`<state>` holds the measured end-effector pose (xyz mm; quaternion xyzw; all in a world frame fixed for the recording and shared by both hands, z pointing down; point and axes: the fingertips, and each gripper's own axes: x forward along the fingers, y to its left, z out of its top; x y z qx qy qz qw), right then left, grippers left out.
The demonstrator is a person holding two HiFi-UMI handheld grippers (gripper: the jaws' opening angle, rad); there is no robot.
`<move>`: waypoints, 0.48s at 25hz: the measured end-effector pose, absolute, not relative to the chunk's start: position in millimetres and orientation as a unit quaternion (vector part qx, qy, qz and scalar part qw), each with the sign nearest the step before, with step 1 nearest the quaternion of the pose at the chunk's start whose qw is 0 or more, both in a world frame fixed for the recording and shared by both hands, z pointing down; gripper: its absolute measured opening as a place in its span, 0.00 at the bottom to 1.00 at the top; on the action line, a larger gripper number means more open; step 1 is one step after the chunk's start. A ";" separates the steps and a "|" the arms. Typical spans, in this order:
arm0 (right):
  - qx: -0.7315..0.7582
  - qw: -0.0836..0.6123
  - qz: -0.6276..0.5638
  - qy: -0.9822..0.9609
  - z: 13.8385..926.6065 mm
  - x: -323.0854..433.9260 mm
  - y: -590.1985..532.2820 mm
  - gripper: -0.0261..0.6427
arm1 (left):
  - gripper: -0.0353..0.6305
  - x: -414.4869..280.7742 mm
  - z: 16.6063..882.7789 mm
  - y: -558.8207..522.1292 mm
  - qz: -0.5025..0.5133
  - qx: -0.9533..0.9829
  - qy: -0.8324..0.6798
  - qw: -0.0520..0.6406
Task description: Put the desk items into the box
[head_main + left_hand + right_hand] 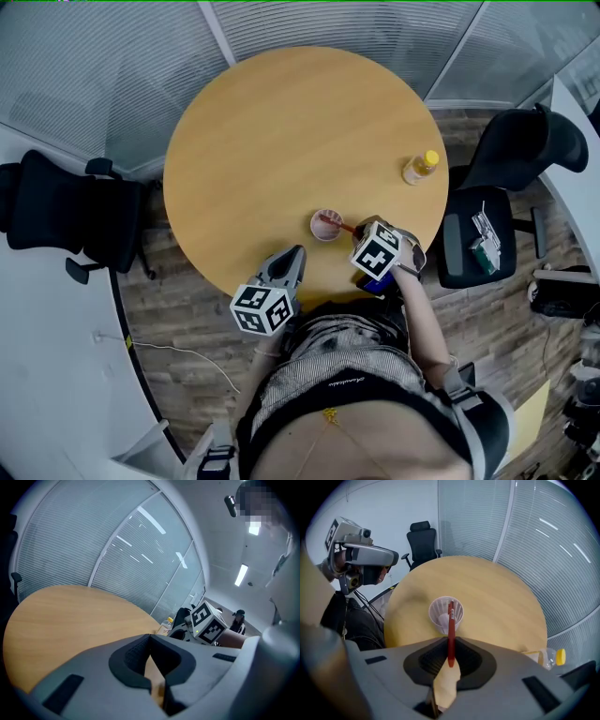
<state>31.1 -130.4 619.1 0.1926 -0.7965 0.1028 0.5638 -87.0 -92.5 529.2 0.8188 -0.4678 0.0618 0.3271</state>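
A white mesh cup point(326, 225) stands on the round wooden table point(281, 131), near its front edge. My right gripper point(362, 235) is just right of the cup and shut on a red pen point(451, 630). In the right gripper view the pen's far end reaches over the white mesh cup point(446, 613), about at its rim. My left gripper point(292, 255) rests at the table's front edge, left of the cup. Its jaws meet at the tips with nothing between them point(150, 636). No box shows in any view.
A clear bottle with a yellow cap point(421, 168) stands at the table's right edge. One black office chair point(56, 211) sits to the left, and another black chair point(511, 155) at the right has small items on its seat. Glass walls with blinds stand behind the table.
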 end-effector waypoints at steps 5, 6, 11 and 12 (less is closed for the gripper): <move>0.185 0.581 0.095 -0.787 620.2 25.7 -135.8 0.13 | 0.08 -89.8 530.4 -95.2 0.059 0.818 -0.469 0.327; 0.184 0.582 0.093 -0.787 620.7 24.4 -136.3 0.13 | 0.08 -90.5 530.8 -95.5 0.059 0.818 -0.469 0.327; 0.168 0.578 0.098 -0.793 621.6 14.3 -133.7 0.13 | 0.08 -92.3 531.2 -96.7 0.060 0.818 -0.469 0.328; 0.165 0.578 0.098 -0.793 621.7 12.5 -133.5 0.13 | 0.08 -92.3 530.9 -97.1 0.059 0.819 -0.468 0.327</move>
